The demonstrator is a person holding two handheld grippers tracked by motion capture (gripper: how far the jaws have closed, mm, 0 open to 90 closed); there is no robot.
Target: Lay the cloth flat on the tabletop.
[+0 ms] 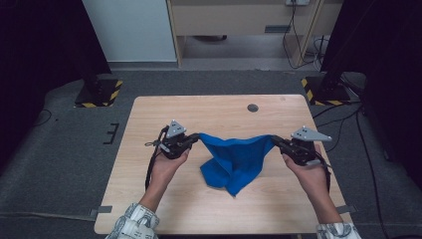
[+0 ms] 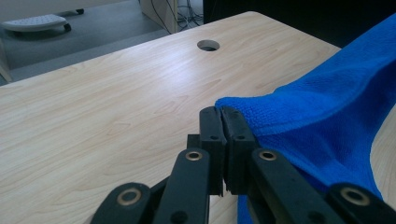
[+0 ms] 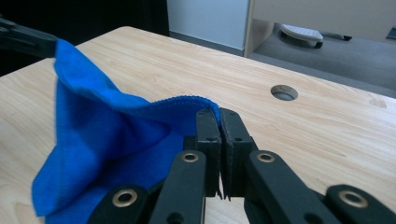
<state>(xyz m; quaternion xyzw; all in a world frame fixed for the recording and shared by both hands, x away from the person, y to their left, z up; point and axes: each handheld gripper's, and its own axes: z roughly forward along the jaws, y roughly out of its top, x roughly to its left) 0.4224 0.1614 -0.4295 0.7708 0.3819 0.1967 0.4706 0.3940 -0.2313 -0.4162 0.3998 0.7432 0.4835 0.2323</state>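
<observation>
You hold a blue cloth (image 1: 234, 159) up between your two grippers, over the middle of the table (image 1: 149, 199); your left gripper (image 1: 195, 138) pinches one top corner, with its jaws closed tight on the edge; your right gripper (image 1: 275, 140) pinches the other top corner the same way. The top edge of the cloth dips a little between them; the rest hangs down in folds, and its low tip lies on the table near you.

In the left gripper view, the left gripper (image 2: 222, 116) has the cloth (image 2: 322, 116) clamped between its pads, and the cloth spreads off to the right; a round hole (image 2: 208, 45) in the table sits farther off.

In the right gripper view, the right gripper (image 3: 219, 119) bites the cloth's (image 3: 107, 135) hem, and the cloth runs away to the left; the hole (image 3: 284, 92) is off to the right.
</observation>
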